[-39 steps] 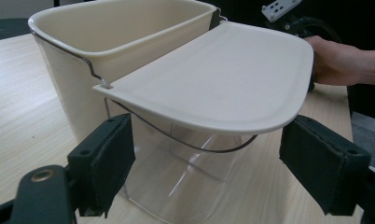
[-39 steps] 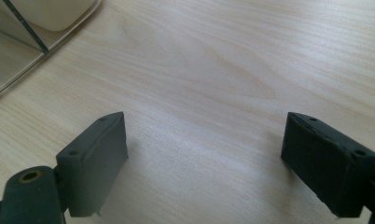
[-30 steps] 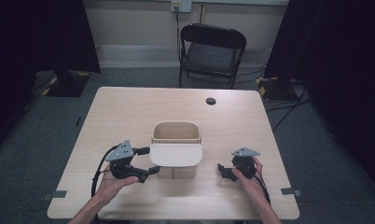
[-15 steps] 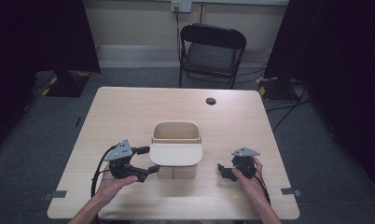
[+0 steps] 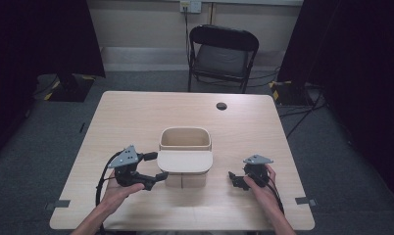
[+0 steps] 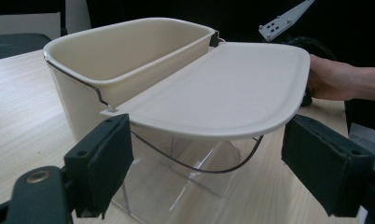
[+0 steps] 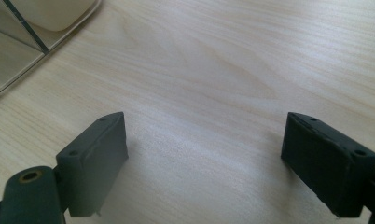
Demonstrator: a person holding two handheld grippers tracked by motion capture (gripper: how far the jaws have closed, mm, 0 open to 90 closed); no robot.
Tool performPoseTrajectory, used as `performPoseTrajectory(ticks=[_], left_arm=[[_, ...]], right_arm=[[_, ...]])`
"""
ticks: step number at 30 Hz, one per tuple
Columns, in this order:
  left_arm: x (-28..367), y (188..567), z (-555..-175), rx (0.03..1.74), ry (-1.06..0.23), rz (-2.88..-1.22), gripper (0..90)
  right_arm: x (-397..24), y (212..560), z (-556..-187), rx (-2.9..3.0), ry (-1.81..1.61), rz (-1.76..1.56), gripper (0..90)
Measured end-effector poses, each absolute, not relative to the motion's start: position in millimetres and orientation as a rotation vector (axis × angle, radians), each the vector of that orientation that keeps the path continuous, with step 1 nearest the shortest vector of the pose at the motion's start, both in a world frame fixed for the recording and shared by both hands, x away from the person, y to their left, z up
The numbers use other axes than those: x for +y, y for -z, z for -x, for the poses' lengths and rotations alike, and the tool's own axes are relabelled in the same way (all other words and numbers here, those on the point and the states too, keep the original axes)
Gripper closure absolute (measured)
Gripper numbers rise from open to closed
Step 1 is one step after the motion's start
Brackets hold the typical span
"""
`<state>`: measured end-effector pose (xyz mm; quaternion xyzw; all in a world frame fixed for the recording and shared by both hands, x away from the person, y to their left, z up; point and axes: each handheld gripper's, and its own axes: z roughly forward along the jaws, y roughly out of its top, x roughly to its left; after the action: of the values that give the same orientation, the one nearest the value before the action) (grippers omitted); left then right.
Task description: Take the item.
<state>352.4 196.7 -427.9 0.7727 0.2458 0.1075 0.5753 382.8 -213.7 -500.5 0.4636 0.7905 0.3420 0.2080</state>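
Observation:
A cream plastic bin (image 5: 184, 139) stands at the table's middle, its flat lid (image 5: 184, 161) hinged out level toward me. In the left gripper view the bin (image 6: 129, 51) and lid (image 6: 223, 88) sit on a clear stand (image 6: 185, 175), with a thin wire handle hanging beneath the lid. My left gripper (image 5: 155, 166) is open just left of the lid, its jaws (image 6: 204, 168) wide apart below the lid's edge, touching nothing. My right gripper (image 5: 234, 179) is open to the right of the bin, and its jaws (image 7: 204, 154) hover over bare wood.
The wooden table (image 5: 136, 112) has a small black disc (image 5: 221, 105) near its far edge. A black folding chair (image 5: 222, 51) stands behind the table. In the left gripper view the person's other hand (image 6: 335, 84) shows beyond the lid.

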Motion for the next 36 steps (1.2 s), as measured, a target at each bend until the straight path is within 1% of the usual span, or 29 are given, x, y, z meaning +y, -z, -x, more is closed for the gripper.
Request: performPoseTrajectory(ticks=[14,36], left_arm=[[196.3,427.5,-354.0,0.58,-0.254,-1.818,14.9],[195.2,420.6,-355.9,0.572,-0.276,-1.81,17.4]], right_arm=[[-213.6,500.5,-382.8,2.2,-0.952,-1.29,13.7],[-213.6,500.5,-382.8,2.2,-0.952,-1.29,13.7]])
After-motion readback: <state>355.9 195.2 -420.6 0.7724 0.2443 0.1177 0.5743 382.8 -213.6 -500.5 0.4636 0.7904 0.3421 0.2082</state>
